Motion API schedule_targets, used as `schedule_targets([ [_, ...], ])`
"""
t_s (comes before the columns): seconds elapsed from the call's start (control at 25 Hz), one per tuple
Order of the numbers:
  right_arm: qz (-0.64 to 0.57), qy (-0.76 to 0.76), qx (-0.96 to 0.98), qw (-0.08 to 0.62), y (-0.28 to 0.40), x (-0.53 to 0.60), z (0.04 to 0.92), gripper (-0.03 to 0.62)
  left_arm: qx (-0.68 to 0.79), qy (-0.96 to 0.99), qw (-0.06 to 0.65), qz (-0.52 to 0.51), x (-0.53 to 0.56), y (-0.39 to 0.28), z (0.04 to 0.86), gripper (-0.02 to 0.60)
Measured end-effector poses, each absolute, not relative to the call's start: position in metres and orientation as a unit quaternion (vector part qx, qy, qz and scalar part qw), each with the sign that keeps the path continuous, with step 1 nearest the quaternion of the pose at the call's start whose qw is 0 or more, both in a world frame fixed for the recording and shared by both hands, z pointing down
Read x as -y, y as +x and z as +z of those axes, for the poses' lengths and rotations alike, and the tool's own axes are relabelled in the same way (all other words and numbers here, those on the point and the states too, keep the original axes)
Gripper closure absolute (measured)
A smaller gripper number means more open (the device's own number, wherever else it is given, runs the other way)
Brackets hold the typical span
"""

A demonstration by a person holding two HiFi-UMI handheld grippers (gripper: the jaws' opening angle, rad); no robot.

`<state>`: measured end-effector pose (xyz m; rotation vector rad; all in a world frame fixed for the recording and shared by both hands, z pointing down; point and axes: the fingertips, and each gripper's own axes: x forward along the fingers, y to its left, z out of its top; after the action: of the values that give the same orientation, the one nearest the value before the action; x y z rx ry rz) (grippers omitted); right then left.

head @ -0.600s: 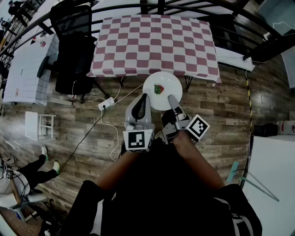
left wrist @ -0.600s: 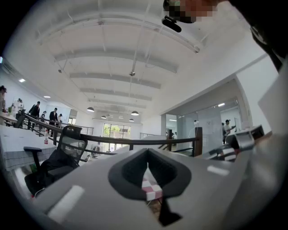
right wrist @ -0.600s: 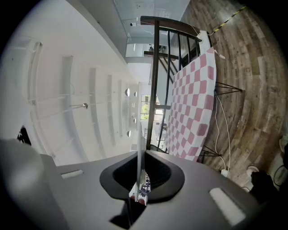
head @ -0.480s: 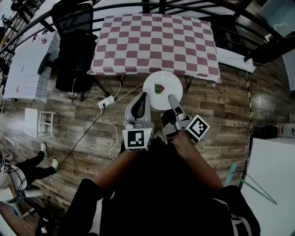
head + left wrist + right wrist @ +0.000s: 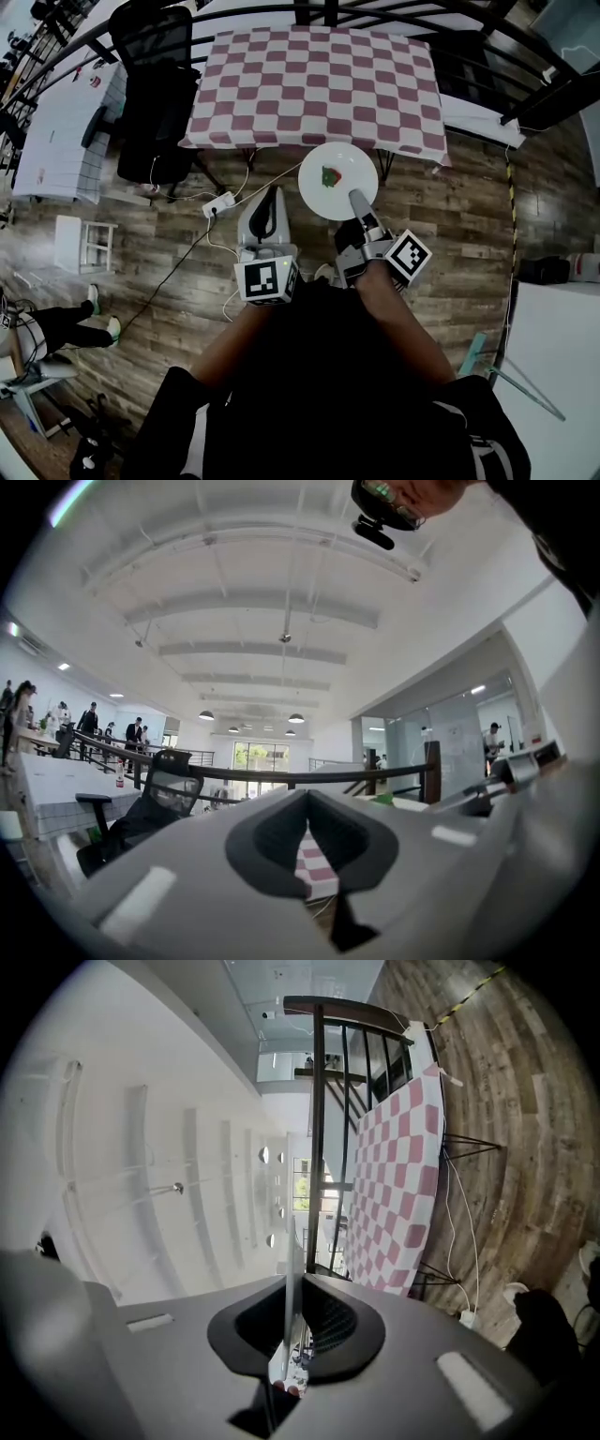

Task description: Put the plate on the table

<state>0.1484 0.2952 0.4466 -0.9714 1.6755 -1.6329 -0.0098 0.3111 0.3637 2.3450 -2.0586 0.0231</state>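
A white plate [image 5: 339, 167] with a small red and green bit of food [image 5: 328, 176] hangs over the wood floor, just short of the near edge of the table with the red and white checked cloth [image 5: 314, 80]. My right gripper [image 5: 357, 197] is shut on the plate's near rim. In the right gripper view the plate [image 5: 288, 1241] shows edge-on as a thin upright line pinched between the jaws of the right gripper [image 5: 290, 1288]. My left gripper [image 5: 269, 199] is left of the plate and apart from it. In the left gripper view that left gripper [image 5: 307, 803] is shut on nothing, and the checked cloth [image 5: 314, 864] shows past it.
A black office chair [image 5: 155, 98] stands left of the checked table, next to a white table [image 5: 56, 141]. A power strip [image 5: 217, 205] with cables lies on the floor under the left gripper. A dark railing [image 5: 394, 14] curves behind the table. A white stool [image 5: 80, 248] stands at left.
The left gripper has swung left, away from the plate's edge. The plate, held by the right gripper, has shifted slightly toward the table.
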Motion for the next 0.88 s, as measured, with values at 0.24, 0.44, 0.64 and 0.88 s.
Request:
schedule_targets([
  [0.24, -0.606, -0.369, -0.636, 0.302, 0.154, -0.291, 0.445, 0.576, 0.669, 0.743, -0.004, 0.018, -0.307, -0.023, 0.359, 0.571],
  [0.44, -0.616, -0.374, -0.619, 0.312, 0.156, -0.286, 0.453, 0.576, 0.661, 0.750, 0.003, 0.019, -0.300, -0.021, 0.367, 0.572],
  [0.64, -0.611, -0.392, -0.608, 0.321, 0.164, -0.271, 0.459, 0.576, 0.650, 0.760, 0.016, 0.018, -0.280, -0.017, 0.377, 0.572],
  [0.88, -0.608, -0.399, -0.608, 0.319, 0.158, -0.235, 0.464, 0.577, 0.640, 0.768, 0.009, 0.000, -0.244, -0.021, 0.372, 0.571],
])
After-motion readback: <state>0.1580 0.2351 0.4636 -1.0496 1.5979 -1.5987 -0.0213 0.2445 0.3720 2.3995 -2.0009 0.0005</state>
